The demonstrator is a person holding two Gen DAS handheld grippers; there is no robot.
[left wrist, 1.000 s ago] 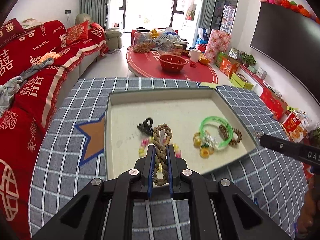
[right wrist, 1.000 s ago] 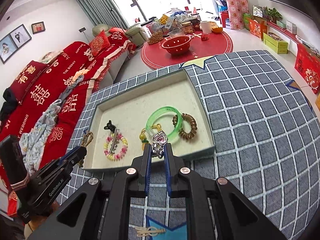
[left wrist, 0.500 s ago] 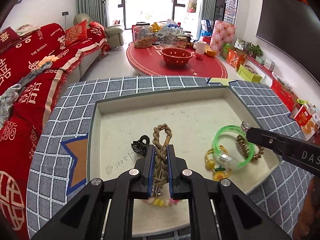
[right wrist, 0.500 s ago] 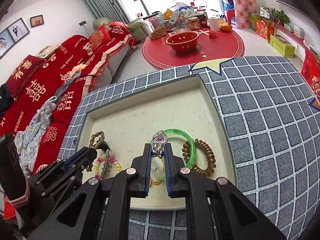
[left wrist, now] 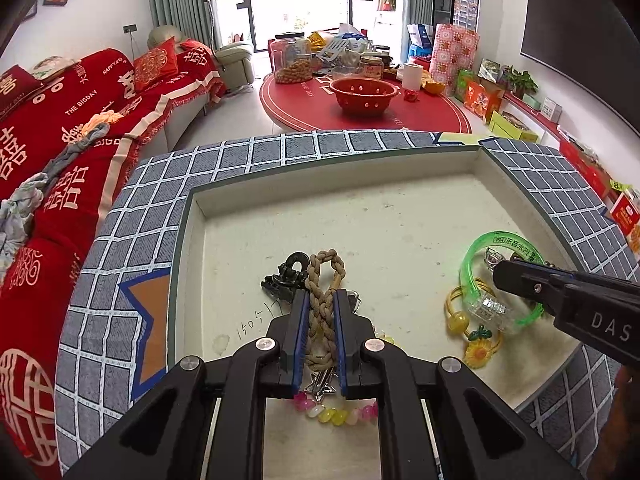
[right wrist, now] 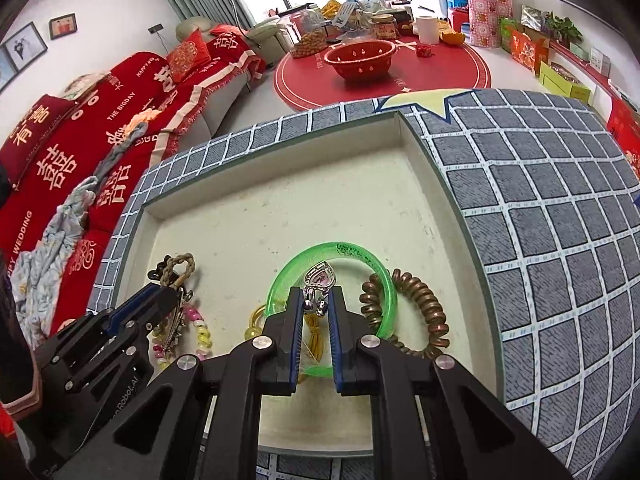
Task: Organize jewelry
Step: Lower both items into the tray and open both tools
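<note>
Both claws are over the tray (left wrist: pixel 192 216), ready to drop — left gripper (left wrist: pixel 322 300) clenched on a braided cord (left wrist: pixel 322 280), right gripper (right wrist: pixel 316 308) grasping what looks like a silver pendant (right wrist: pixel 320 278); next, release gently.

left wrist: close above tray (left wrist: pixel 188 240), facing forward | right wrist: likewise, probably nearer | shared: tray

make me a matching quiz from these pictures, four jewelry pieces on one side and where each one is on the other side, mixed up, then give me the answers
Things:
1. braided cord bracelet
2. silver heart pendant
3. green bangle
4. brown coiled bracelet

Places:
A. lying in the tray, right of the green ring
B. clamped in the left gripper
C. lying in the tray, under the right gripper's tips
D. clamped in the right gripper

Pairs: 1-B, 2-D, 3-C, 4-A
</note>
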